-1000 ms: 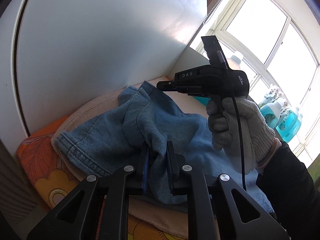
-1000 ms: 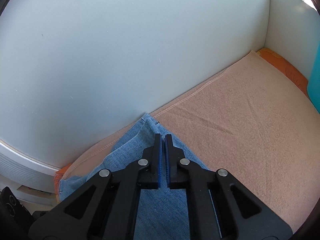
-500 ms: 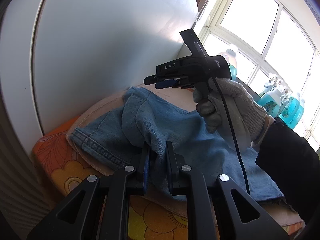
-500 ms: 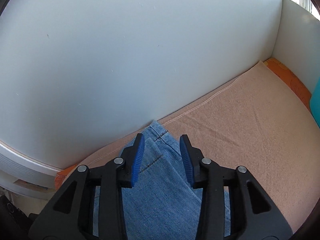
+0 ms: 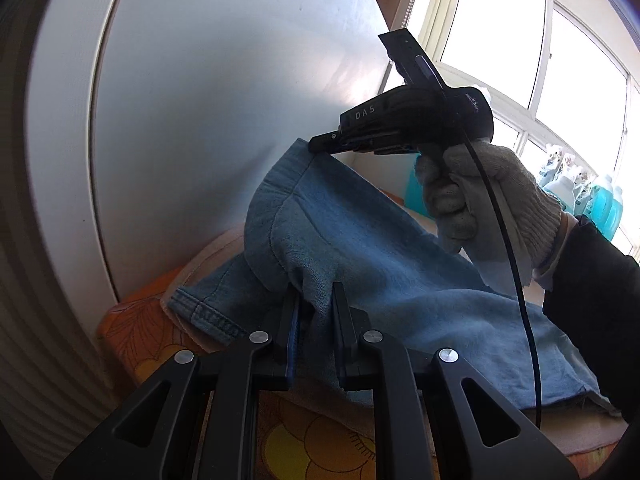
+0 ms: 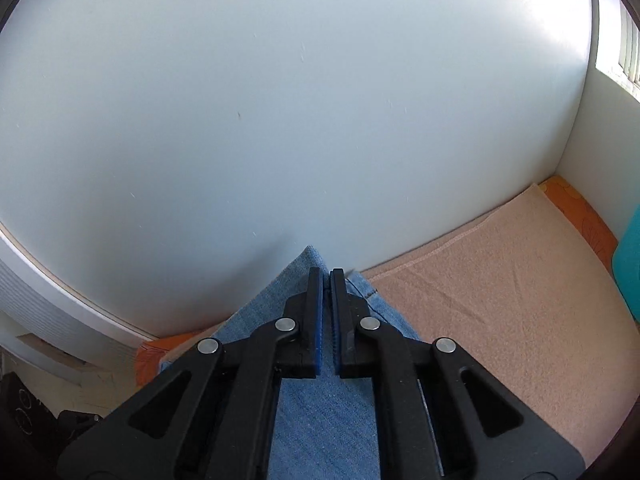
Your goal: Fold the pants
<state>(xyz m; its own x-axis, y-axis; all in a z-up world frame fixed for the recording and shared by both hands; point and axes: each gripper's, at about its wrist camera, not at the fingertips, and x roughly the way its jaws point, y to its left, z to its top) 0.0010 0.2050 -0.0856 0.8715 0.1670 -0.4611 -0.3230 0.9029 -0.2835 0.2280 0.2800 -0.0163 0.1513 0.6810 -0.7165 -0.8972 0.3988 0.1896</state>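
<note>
Blue denim pants (image 5: 380, 264) lie bunched on a beige towel (image 6: 500, 300) against a white wall. My left gripper (image 5: 314, 288) is shut on a raised fold at the near edge of the pants. In the left wrist view my right gripper (image 5: 316, 146), held by a gloved hand (image 5: 480, 200), is shut on a corner of the denim and holds it up off the towel. In the right wrist view the right gripper (image 6: 326, 272) pinches that corner, and the pants (image 6: 324, 412) hang down beneath it.
An orange flowered cover (image 5: 312, 448) lies under the towel. The white wall (image 6: 280, 120) stands close behind and meets a side wall at the right. Blue bottles (image 5: 604, 208) line the window sill. A teal object (image 6: 630, 264) sits at the towel's far right end.
The right gripper opened over the pants' corner, then shut on it and lifted it off the towel. The left gripper kept its grip and rose slightly.
</note>
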